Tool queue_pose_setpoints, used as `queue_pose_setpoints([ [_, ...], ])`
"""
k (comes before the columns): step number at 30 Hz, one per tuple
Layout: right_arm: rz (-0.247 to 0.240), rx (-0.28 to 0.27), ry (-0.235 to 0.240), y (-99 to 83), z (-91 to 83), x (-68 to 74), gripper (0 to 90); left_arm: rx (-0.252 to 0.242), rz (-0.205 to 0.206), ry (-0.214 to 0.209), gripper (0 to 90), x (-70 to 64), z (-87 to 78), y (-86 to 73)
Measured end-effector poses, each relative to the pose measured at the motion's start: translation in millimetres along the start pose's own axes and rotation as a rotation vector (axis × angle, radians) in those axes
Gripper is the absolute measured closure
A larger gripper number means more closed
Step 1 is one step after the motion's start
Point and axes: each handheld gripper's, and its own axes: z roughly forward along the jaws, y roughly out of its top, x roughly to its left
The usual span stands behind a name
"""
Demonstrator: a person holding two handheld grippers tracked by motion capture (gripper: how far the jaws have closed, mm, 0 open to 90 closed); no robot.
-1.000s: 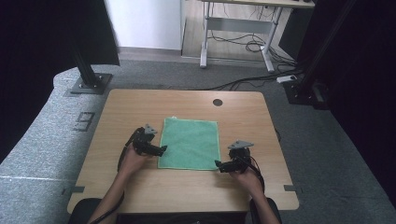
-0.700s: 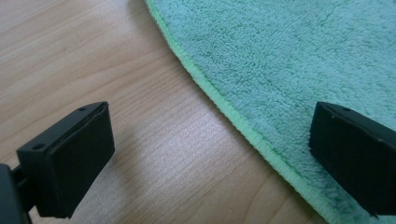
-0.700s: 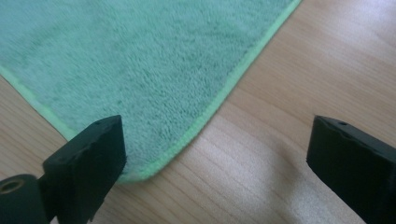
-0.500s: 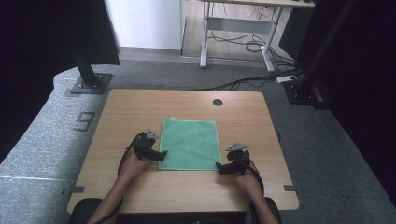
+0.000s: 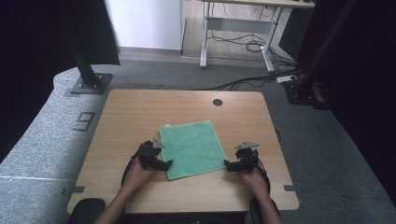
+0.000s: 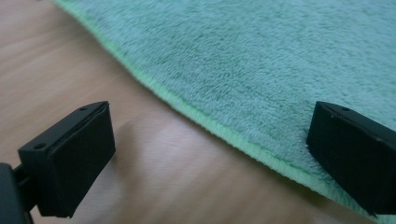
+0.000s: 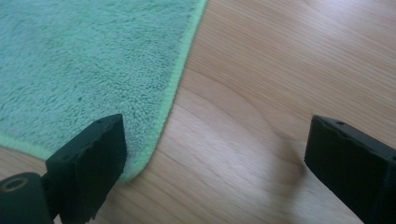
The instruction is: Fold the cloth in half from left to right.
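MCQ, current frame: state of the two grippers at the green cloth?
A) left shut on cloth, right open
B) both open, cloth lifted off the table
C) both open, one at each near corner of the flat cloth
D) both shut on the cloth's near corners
C: in each gripper view the jaws stand wide apart with nothing between them, the left gripper and right gripper sit at the near corners, and the green cloth lies flat on the table.

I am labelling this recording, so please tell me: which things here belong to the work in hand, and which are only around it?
In the work:
- green cloth, flat on the table
- left gripper, jaws open across the cloth's edge
- right gripper, jaws open at the cloth's near corner

Only around:
- wooden table and its round hole
- desk frame behind
- cables on the floor
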Motion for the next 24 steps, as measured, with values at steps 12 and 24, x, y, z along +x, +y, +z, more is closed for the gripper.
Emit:
queue_pose_setpoints([
  [12,0.037,-0.034,0.034,-8.9,1.0,-10.5,1.9,-0.04,-0.043,0.028,0.6,28.2,-2.8,8.4],
  [24,0.039,-0.054,0.03,-11.5,2.5,-10.5,0.0,-0.075,-0.081,0.078,0.8,68.7,3.3,32.0],
])
